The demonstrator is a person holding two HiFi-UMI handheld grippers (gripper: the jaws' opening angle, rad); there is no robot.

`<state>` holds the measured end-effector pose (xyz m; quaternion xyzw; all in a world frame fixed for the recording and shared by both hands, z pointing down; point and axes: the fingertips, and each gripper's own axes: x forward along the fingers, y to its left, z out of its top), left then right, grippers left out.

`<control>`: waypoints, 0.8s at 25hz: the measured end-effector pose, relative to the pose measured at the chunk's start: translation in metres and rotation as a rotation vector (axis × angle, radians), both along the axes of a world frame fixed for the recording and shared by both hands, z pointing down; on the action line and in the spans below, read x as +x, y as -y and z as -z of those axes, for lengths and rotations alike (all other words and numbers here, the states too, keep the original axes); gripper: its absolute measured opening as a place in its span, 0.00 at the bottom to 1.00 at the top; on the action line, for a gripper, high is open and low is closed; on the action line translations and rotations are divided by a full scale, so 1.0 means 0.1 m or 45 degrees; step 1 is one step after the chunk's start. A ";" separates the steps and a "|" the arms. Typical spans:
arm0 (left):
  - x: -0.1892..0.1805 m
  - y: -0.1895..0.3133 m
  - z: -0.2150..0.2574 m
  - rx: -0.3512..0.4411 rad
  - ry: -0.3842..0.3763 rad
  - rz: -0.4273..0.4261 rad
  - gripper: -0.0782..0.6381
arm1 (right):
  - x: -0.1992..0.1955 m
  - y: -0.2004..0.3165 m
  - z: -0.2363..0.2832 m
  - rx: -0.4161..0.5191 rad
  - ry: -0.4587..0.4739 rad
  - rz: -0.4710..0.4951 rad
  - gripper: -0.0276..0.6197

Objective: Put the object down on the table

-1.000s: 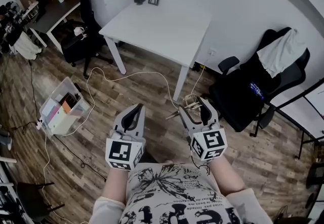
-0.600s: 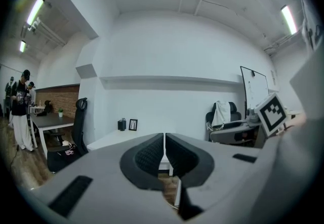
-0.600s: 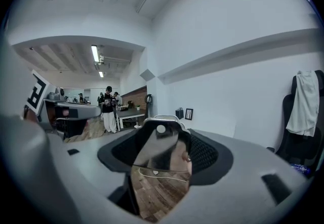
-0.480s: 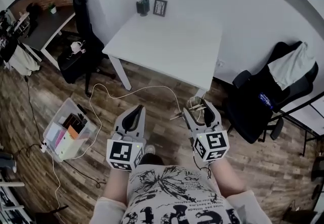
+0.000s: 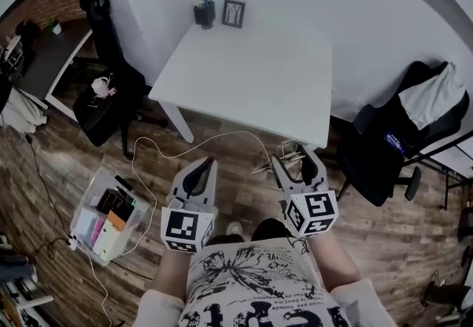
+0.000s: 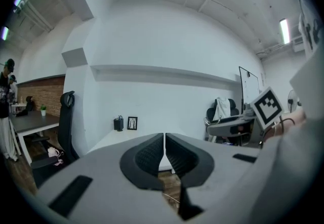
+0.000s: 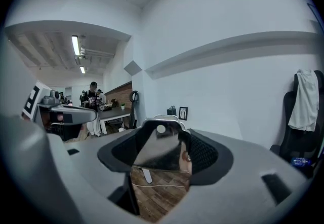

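My right gripper (image 5: 296, 160) is shut on a shiny metal object (image 5: 285, 151) with thin wire and stick-like parts poking out to the left of the jaws. In the right gripper view the object (image 7: 157, 153) is a reflective plate with a small hole, wedged between the dark pads of the gripper (image 7: 165, 136). My left gripper (image 5: 202, 166) is shut with nothing in it, and its pads (image 6: 152, 153) meet. Both grippers hang over the wooden floor, just short of the near edge of the white table (image 5: 244, 74).
A small dark item (image 5: 203, 11) and a picture frame (image 5: 234, 13) stand at the table's far edge by the wall. A black chair (image 5: 103, 89) is at the left, another (image 5: 395, 148) with a white cloth at the right. A clear storage box (image 5: 111, 214) and a cable (image 5: 185, 144) lie on the floor.
The table has come closer and now lies straight ahead of both grippers. The grippers keep the same pose, the right one still holding the metal object.
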<state>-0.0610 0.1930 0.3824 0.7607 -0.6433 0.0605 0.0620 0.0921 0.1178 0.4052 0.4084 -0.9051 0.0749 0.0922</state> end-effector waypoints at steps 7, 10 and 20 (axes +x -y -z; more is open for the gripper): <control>-0.31 0.60 -0.20 -0.024 -0.027 -0.013 0.13 | -0.29 0.56 -0.20 -0.027 -0.025 -0.033 0.48; -0.42 0.95 -0.23 -0.020 -0.016 -0.017 0.13 | -0.40 0.90 -0.27 -0.033 -0.023 -0.032 0.48; -0.69 2.48 -0.19 -0.023 0.022 -0.079 0.13 | -0.65 2.41 -0.32 -0.068 0.021 -0.102 0.48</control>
